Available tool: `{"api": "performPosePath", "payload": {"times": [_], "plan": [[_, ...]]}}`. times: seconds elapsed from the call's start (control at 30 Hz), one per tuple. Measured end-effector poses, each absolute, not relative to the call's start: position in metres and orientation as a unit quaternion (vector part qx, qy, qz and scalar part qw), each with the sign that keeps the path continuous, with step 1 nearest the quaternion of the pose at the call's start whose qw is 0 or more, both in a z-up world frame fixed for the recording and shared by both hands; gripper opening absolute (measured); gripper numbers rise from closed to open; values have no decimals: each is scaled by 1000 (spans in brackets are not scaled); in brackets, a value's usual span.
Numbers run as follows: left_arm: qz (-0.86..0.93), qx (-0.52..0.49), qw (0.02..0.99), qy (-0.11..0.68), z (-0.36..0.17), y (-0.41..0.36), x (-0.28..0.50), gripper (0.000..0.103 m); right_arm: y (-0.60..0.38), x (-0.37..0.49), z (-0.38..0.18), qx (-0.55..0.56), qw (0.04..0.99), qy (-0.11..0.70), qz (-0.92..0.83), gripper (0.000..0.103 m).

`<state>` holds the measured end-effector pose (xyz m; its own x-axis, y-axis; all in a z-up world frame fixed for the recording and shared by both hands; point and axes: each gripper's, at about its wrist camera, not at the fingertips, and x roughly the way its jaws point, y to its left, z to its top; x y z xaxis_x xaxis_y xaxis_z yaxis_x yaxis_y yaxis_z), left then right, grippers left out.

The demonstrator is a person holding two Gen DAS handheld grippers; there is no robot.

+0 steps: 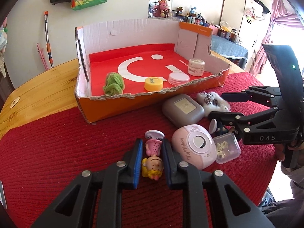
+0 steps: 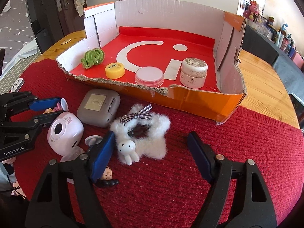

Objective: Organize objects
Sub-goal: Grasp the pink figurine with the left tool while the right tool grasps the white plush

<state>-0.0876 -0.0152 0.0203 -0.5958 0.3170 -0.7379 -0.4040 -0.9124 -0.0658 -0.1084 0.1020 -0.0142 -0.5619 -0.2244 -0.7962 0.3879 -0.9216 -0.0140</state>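
So the left gripper [image 1: 152,154] is clamping its blue pads onto a small plastic figurine with a pink dotted dress and yellow hair [image 1: 153,159], lying on its side low in the middle of the left wrist view. It's gripping across the body, probably because that's the narrowest bit to pinch. The right gripper [image 2: 152,152] is standing partly open around a fluffy white star-shaped hair clip with a checked bow and a little white rabbit charm [image 2: 141,133] – left pad is right against the fur, right pad is well clear, so nothing's being held there yet.

Everything loose is sitting bunched on the red knitted cloth [image 2: 209,152]: a pink rounded toy camera [image 1: 193,148] just right of the figurine, a grey rounded plastic case [image 1: 182,109] behind it, and a small clear lidded box [image 1: 227,148].

The torn orange cardboard tray with the red liner [image 2: 199,98] is filling the upper middle of both views, already holding a green yarn ball [image 2: 93,58], a yellow round lid [image 2: 115,70], a white screw cap [image 2: 149,76] and a white cream jar [image 2: 193,72]. Its front wall is low and ragged – I'd guess the figurine is needing a lift over that edge, and there's plenty of bare liner behind the row.
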Motion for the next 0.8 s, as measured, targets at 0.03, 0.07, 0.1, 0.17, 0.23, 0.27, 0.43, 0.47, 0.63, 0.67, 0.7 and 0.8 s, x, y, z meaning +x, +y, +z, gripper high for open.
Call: {"api": "performPosePath", "payload": {"times": [0.03,0.07,0.1,0.17,0.23,0.27,0.43,0.47,0.63,0.67,0.7,0.8], "plan": [[892,-400,202,54,21,-15,-87,21,101,-106,-14,433,178,96,-879,60],[893,-400,201,53,21,-15,-86,21,101,-104,-13,431,181,95,-879,49],[893,-400,200,50,21,-16,-86,21,100,-102,-12,429,185,95,-879,43],[893,-401,198,44,22,-17,-85,21,99,-99,-11,427,186,101,-879,40],[894,-400,197,42,23,-17,-82,21,99,-95,-10,424,189,100,-880,39],[895,-399,196,41,24,-18,-81,21,100,-94,-9,424,192,96,-880,39],[899,-389,197,32,34,-20,-73,21,105,-87,-1,413,198,83,-885,38],[901,-386,197,31,37,-20,-72,21,106,-85,2,411,200,80,-886,38],[908,-369,195,28,50,-22,-65,21,111,-79,15,399,206,69,-891,38],[909,-367,196,28,52,-21,-64,21,111,-78,17,397,207,68,-891,38],[909,-366,196,28,53,-21,-63,21,112,-77,18,396,208,66,-892,38],[910,-365,195,29,55,-21,-62,21,113,-75,19,396,210,64,-892,38]]}}
